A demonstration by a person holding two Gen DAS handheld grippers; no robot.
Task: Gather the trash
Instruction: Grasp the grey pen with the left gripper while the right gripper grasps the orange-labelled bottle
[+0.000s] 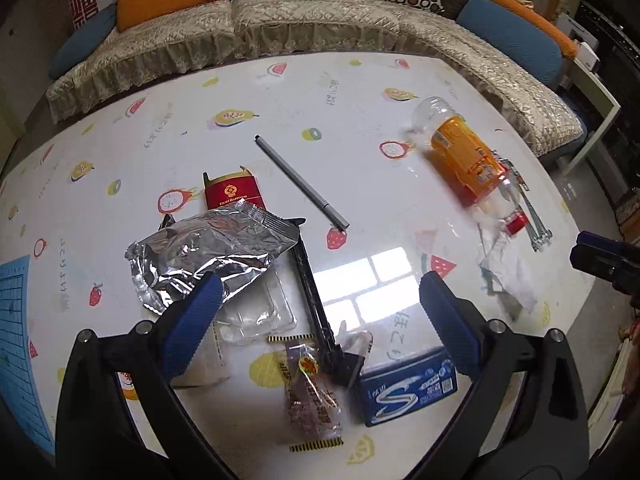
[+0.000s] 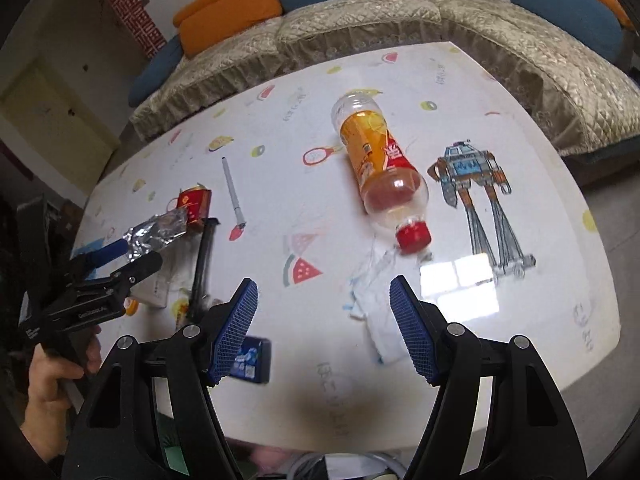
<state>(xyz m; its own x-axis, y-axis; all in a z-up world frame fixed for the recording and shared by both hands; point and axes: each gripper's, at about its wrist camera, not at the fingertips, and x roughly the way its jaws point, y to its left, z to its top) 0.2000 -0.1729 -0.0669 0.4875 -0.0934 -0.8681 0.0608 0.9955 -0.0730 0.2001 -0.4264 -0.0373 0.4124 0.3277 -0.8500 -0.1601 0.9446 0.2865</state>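
Left wrist view: the left gripper (image 1: 318, 316) hangs above a glossy white table (image 1: 320, 92) printed with fruit motifs, jaws spread wide with nothing between them. Below it lie a crumpled silver foil wrapper (image 1: 208, 252), a red cigarette carton (image 1: 233, 194), a clear plastic blister tray (image 1: 256, 320), a black plastic bar (image 1: 312, 300), a transparent snack sachet (image 1: 310, 396) and a blue gum pack (image 1: 408, 392). A grey pen (image 1: 302, 182) lies further back. To the right, an orange-labelled clear plastic bottle with a red cap (image 1: 466, 160) lies on its side, touching a crumpled white tissue (image 1: 508, 276). A sofa with a beige quilted cover (image 1: 312, 24) and orange and blue cushions borders the far edge.

Right wrist view: the right gripper (image 2: 324, 328) is open and empty above the tissue (image 2: 376, 320); the bottle (image 2: 376, 156) lies just beyond. A robot drawing (image 2: 474, 192) marks the table (image 2: 540, 280). A hand (image 2: 48, 388) grips the left gripper's handle at the left
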